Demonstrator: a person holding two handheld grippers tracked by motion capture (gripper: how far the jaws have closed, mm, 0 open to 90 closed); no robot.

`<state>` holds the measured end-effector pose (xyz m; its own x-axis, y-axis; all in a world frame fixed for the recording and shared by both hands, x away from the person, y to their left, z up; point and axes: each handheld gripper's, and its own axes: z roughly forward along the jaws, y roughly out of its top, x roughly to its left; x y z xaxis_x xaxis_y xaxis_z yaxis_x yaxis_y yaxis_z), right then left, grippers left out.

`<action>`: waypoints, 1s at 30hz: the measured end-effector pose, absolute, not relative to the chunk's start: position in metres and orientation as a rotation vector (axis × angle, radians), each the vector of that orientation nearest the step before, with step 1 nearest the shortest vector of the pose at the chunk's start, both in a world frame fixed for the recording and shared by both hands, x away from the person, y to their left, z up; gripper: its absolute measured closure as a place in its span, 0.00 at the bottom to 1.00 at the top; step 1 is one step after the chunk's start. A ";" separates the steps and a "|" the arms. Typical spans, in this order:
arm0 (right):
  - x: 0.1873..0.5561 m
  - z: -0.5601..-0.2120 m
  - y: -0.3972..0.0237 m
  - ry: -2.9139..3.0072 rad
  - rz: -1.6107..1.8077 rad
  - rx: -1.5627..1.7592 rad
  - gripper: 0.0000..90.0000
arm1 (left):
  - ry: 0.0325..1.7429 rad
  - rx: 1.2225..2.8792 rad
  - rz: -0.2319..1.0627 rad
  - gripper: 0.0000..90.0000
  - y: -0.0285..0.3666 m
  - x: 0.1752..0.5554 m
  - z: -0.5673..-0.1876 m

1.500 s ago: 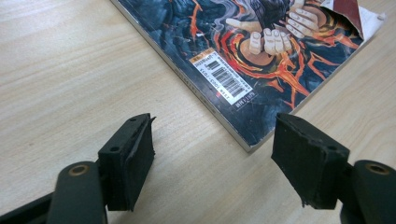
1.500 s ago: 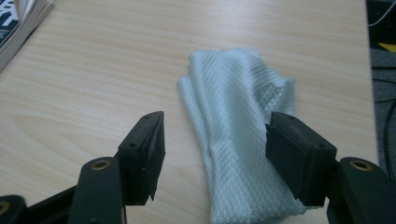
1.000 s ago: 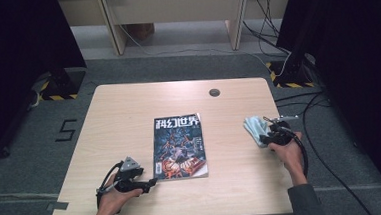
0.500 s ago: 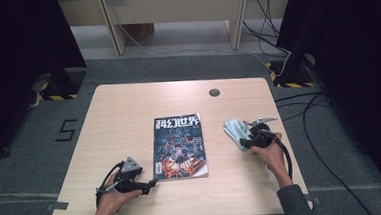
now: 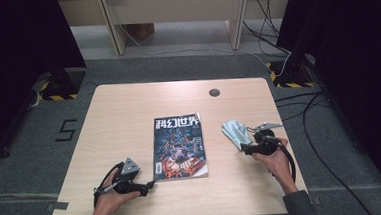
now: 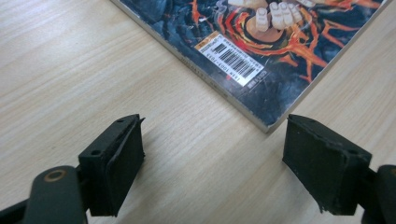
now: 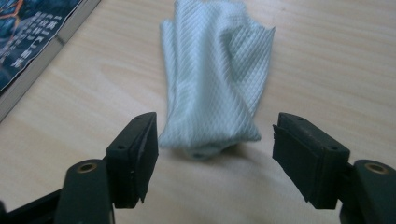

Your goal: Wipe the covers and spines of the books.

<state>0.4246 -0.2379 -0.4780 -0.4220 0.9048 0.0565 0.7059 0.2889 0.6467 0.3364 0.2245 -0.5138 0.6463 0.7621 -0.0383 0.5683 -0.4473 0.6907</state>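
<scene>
Looking from the high view, I see my left gripper (image 5: 150, 185) low on the wooden table (image 5: 128, 111), just at the near left corner of the magazine (image 5: 179, 147), which lies flat in the middle. My right gripper (image 5: 245, 147) is on the right side, beside the near end of the folded pale cloth (image 5: 235, 131); the cloth lies on the table between the magazine and this gripper.

From the left gripper view, the jaws stand wide apart and hold nothing; they have just been opening. The corner of the magazine, with its barcode, lies ahead of them and a little toward the right jaw, not touched by either pad.

From the right gripper view, the jaws are also released, and they have just been opening. The near end of the cloth (image 7: 215, 79) sits on the table just ahead of the gap between them, and no pad presses on it. The edge of the magazine (image 7: 32, 51) shows at the upper left, apart from the cloth.
</scene>
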 end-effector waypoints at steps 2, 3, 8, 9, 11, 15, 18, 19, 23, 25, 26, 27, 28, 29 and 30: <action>0.418 -0.478 -0.239 2.241 0.873 1.455 0.33 | 1.032 2.182 0.371 0.21 0.226 0.336 -0.514; 0.414 -0.478 -0.240 2.236 0.869 1.453 0.31 | 1.035 2.181 0.373 0.21 0.227 0.336 -0.514; 0.399 -0.482 -0.243 2.234 0.870 1.469 0.21 | 1.038 2.173 0.378 0.20 0.228 0.336 -0.515; 0.396 -0.483 -0.243 2.236 0.868 1.472 0.19 | 1.037 2.172 0.378 0.20 0.228 0.336 -0.515; 0.394 -0.483 -0.243 2.251 0.875 1.451 0.18 | 1.035 2.172 0.380 0.20 0.228 0.336 -0.515; 0.383 -0.483 -0.242 2.259 0.880 1.402 0.18 | 1.027 2.172 0.380 0.20 0.228 0.335 -0.515; 0.377 -0.486 -0.242 2.277 0.872 1.390 0.18 | 1.029 2.169 0.382 0.20 0.229 0.335 -0.516; 0.375 -0.487 -0.242 2.284 0.870 1.390 0.18 | 1.027 2.168 0.381 0.19 0.229 0.335 -0.516; 0.367 -0.488 -0.243 2.296 0.867 1.378 0.18 | 1.026 2.165 0.381 0.19 0.229 0.335 -0.516; 0.362 -0.488 -0.243 2.297 0.876 1.370 0.18 | 1.022 2.165 0.383 0.19 0.229 0.334 -0.516; 0.361 -0.489 -0.243 2.303 0.872 1.350 0.18 | 1.022 2.165 0.383 0.19 0.229 0.334 -0.516; 0.358 -0.490 -0.243 2.310 0.861 1.344 0.18 | 1.021 2.166 0.384 0.19 0.229 0.334 -0.516; 0.356 -0.492 -0.243 2.316 0.848 1.349 0.18 | 1.022 2.165 0.384 0.19 0.229 0.334 -0.516; 0.355 -0.494 -0.243 2.326 0.837 1.333 0.18 | 1.019 2.163 0.383 0.19 0.229 0.334 -0.517; 0.353 -0.495 -0.243 2.335 0.828 1.346 0.18 | 1.019 2.163 0.383 0.19 0.230 0.333 -0.517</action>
<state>0.3534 -0.2428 -0.4954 -0.5047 0.8632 0.0109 0.6772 0.3880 0.6252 0.3335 0.2295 -0.5165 0.6460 0.7628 -0.0299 0.5542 -0.4417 0.7055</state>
